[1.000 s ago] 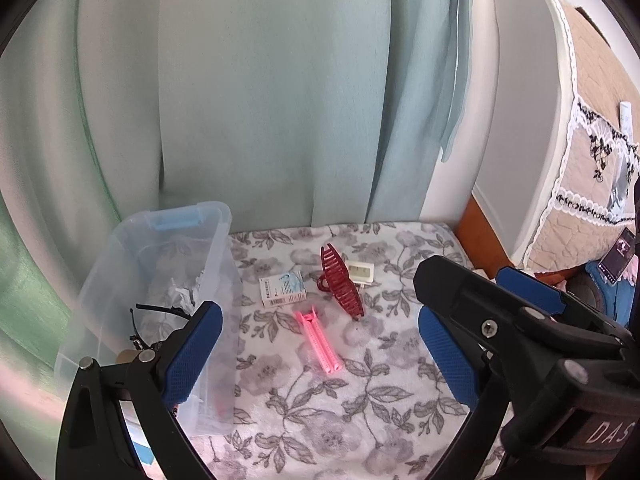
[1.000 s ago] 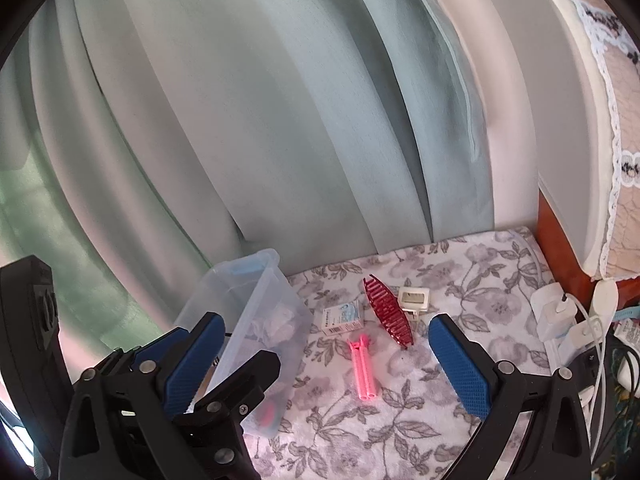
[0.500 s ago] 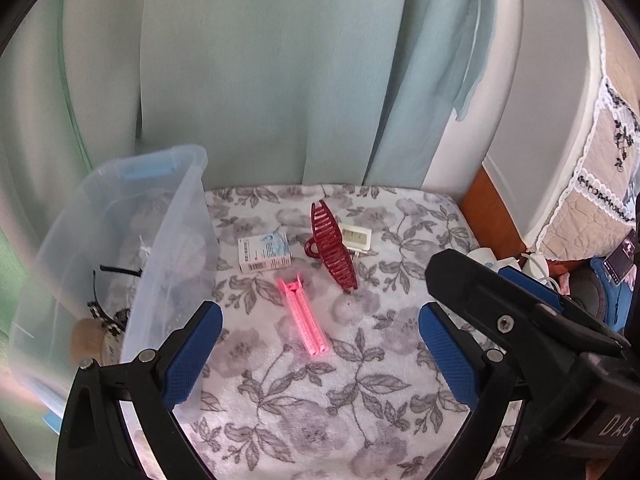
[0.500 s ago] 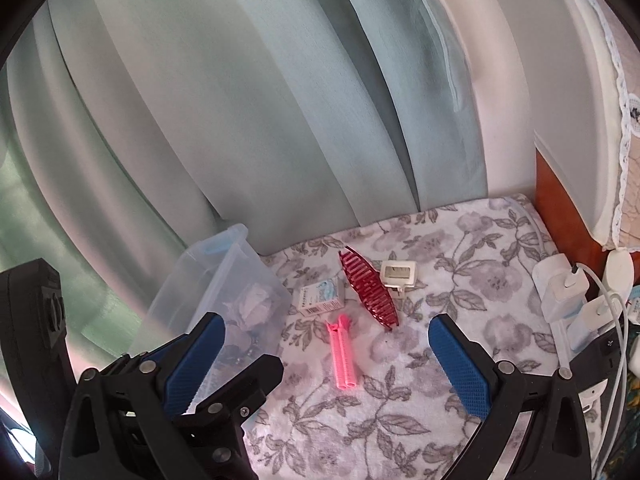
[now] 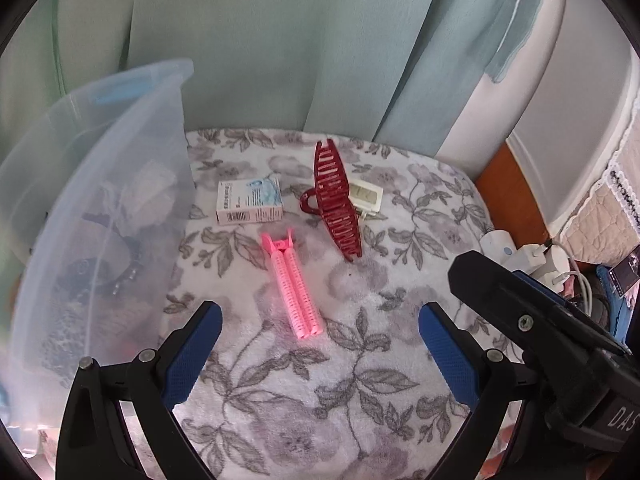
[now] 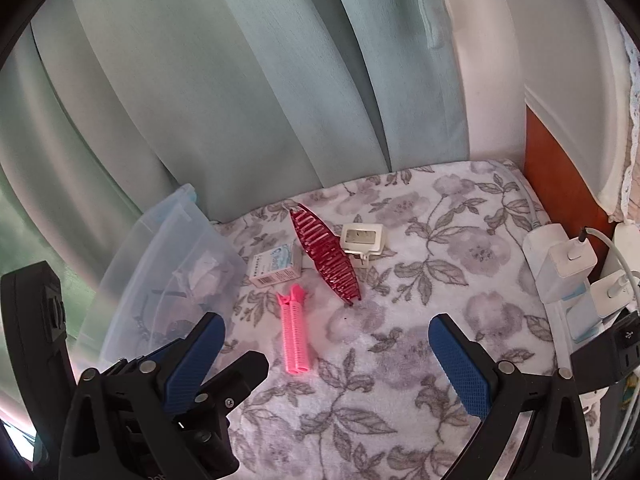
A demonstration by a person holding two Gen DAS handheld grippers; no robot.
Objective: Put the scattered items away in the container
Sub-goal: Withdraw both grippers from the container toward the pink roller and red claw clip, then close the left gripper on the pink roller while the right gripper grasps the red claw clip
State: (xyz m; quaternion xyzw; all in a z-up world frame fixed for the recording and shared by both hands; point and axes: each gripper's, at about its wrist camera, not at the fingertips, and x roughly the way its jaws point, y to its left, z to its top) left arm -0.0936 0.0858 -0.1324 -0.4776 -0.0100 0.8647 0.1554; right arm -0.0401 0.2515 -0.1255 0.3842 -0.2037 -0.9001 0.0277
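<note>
A clear plastic container [image 5: 120,184] stands at the left on the floral cloth, with several items inside; it also shows in the right wrist view [image 6: 168,256]. On the cloth lie a pink hair clip [image 5: 294,292] [image 6: 294,336], a dark red claw clip [image 5: 336,200] [image 6: 324,256], a small white-blue box [image 5: 250,202] [image 6: 276,268] and a white plug adapter [image 5: 366,198] [image 6: 362,238]. My left gripper [image 5: 320,356] is open and empty, just short of the pink clip. My right gripper [image 6: 326,368] is open and empty, to the right of the left one.
Green curtains [image 5: 280,40] hang behind the cloth. A white power strip with chargers and cables [image 6: 568,272] lies along the right edge, beside a wooden bed frame [image 6: 548,168]. The right gripper's body [image 5: 540,320] shows at right in the left wrist view.
Both grippers have moved forward and down toward the cloth. The left one has swung right, away from the container, and the pink clip now lies between its fingers' line.
</note>
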